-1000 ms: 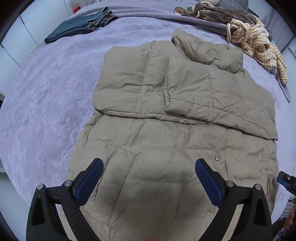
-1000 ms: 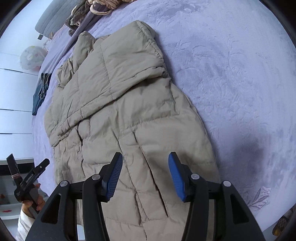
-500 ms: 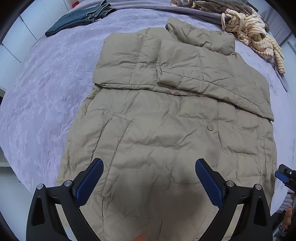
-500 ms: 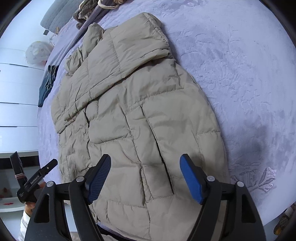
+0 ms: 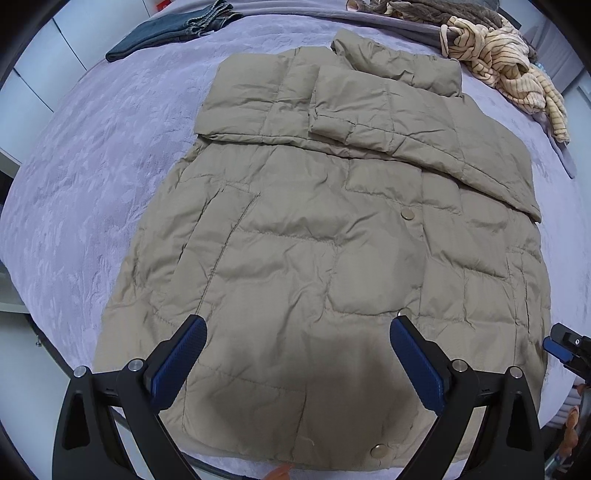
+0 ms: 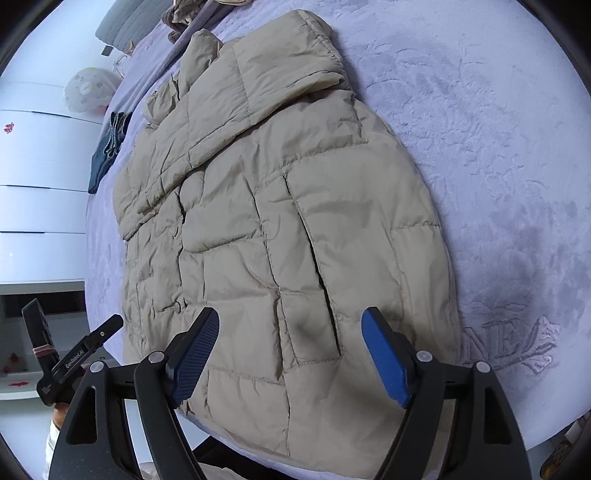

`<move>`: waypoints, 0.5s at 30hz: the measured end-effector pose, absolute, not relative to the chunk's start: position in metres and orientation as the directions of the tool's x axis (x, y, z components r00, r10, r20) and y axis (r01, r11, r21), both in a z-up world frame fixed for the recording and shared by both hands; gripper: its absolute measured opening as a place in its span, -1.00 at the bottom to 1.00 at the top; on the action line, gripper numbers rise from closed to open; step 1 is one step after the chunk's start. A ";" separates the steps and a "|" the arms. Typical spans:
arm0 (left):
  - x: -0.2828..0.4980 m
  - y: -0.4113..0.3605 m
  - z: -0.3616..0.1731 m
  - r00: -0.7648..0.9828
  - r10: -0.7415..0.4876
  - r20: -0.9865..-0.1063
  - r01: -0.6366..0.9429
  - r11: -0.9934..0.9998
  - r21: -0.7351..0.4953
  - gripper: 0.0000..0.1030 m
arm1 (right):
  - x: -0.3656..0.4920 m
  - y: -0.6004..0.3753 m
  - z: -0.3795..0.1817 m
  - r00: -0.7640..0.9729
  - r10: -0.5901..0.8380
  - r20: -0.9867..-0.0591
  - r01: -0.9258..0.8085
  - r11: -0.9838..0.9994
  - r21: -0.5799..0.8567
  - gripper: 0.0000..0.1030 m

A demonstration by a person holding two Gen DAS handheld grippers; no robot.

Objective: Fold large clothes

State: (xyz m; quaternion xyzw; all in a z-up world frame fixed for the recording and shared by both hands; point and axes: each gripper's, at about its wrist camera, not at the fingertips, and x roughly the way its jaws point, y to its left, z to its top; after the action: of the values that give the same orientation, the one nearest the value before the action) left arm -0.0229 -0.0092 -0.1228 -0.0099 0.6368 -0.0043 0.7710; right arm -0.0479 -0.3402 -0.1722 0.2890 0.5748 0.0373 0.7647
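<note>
A beige quilted puffer jacket (image 5: 332, 229) lies flat on the lilac bed cover, both sleeves folded across its chest, hem toward me. It also fills the right wrist view (image 6: 280, 229). My left gripper (image 5: 299, 328) is open and empty above the jacket's hem, left of centre. My right gripper (image 6: 291, 325) is open and empty above the hem's right part, over a pocket slit (image 6: 325, 280). The right gripper's tip shows at the left wrist view's right edge (image 5: 561, 347); the left gripper shows at the right wrist view's lower left (image 6: 74, 362).
Folded blue jeans (image 5: 173, 29) lie at the far left of the bed. A heap of striped and brown clothes (image 5: 509, 62) lies at the far right. The lilac bed cover (image 5: 81, 177) surrounds the jacket. White cabinet fronts (image 6: 37, 206) stand beside the bed.
Both grippers have pulled back toward the jacket's hem, so more of the lower jacket and the bed's front edge shows. The right gripper's jaws have opened wider. The jacket has not moved.
</note>
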 end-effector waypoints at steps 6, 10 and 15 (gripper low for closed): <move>-0.035 -0.004 -0.124 0.191 -0.025 -0.981 0.023 1.000 -0.021 0.94 | -0.059 -0.329 -0.168 0.373 0.382 -0.846 0.279 0.823 0.494 1.00; -0.041 0.009 -0.130 0.184 -0.035 -0.982 0.046 0.999 -0.027 0.94 | -0.068 -0.315 -0.172 0.388 0.375 -0.842 0.311 0.807 0.502 1.00; -0.053 0.035 -0.146 0.152 -0.059 -0.987 0.084 0.995 -0.047 0.94 | -0.091 -0.296 -0.184 0.397 0.344 -0.851 0.384 0.780 0.494 1.00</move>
State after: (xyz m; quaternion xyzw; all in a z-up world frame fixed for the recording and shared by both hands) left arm -0.0529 0.0350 -0.1459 0.0095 0.6495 -0.0471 0.7589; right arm -0.0914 -0.2957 -0.1839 0.3316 0.5488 -0.0132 0.7673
